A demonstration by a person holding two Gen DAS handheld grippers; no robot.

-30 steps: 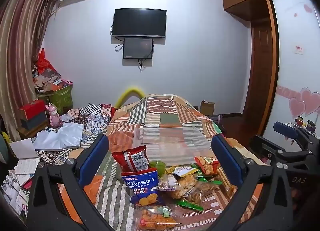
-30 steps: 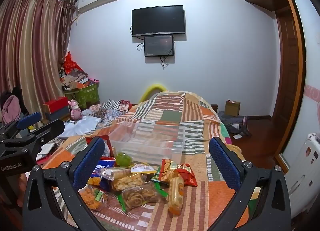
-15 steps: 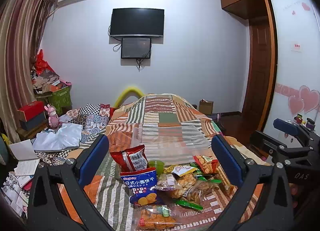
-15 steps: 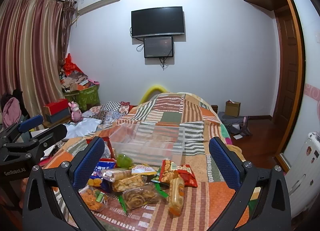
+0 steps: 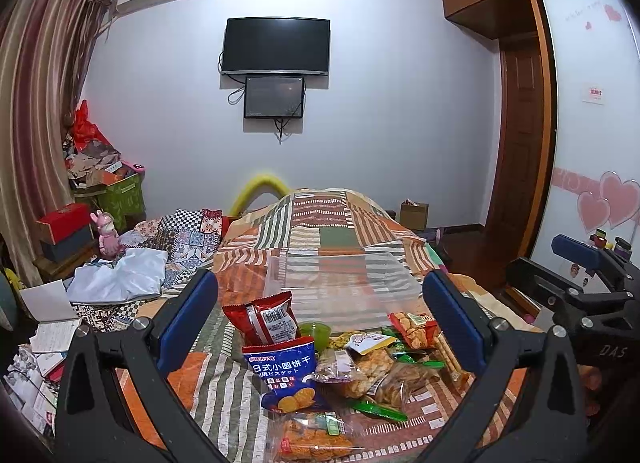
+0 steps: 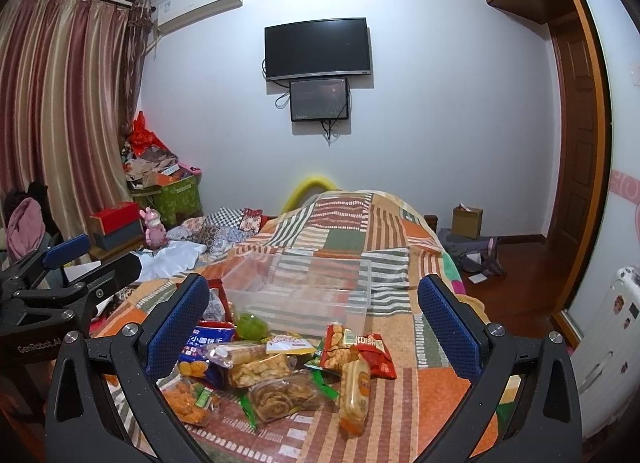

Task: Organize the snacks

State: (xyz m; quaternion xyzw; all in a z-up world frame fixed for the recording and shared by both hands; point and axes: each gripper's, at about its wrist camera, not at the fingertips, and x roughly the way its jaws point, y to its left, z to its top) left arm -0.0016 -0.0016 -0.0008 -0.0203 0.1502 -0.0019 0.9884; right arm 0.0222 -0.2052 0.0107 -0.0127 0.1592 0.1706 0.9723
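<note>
A heap of snack packets lies on the striped bedspread: a blue biscuit bag (image 5: 285, 379) (image 6: 204, 347), a red bag (image 5: 264, 321), a red cracker bag (image 6: 352, 349), clear packs of fried snacks (image 6: 280, 399) and a long orange pack (image 6: 354, 395). Behind the heap stands a clear plastic bin (image 5: 340, 291) (image 6: 298, 291), with nothing seen inside. My left gripper (image 5: 320, 315) hovers open above and in front of the heap. My right gripper (image 6: 314, 315) is open too, holding nothing. Each gripper shows at the edge of the other's view.
The patchwork bed (image 6: 360, 239) runs back toward a wall with a TV (image 6: 318, 49). Clothes, boxes and papers (image 5: 116, 275) clutter the left side. A cardboard box and bag (image 6: 468, 239) sit on the floor at right, by a wooden door (image 6: 576, 191).
Both views shifted only slightly; the grippers stay open and hovering, and the snacks and bin have not moved.
</note>
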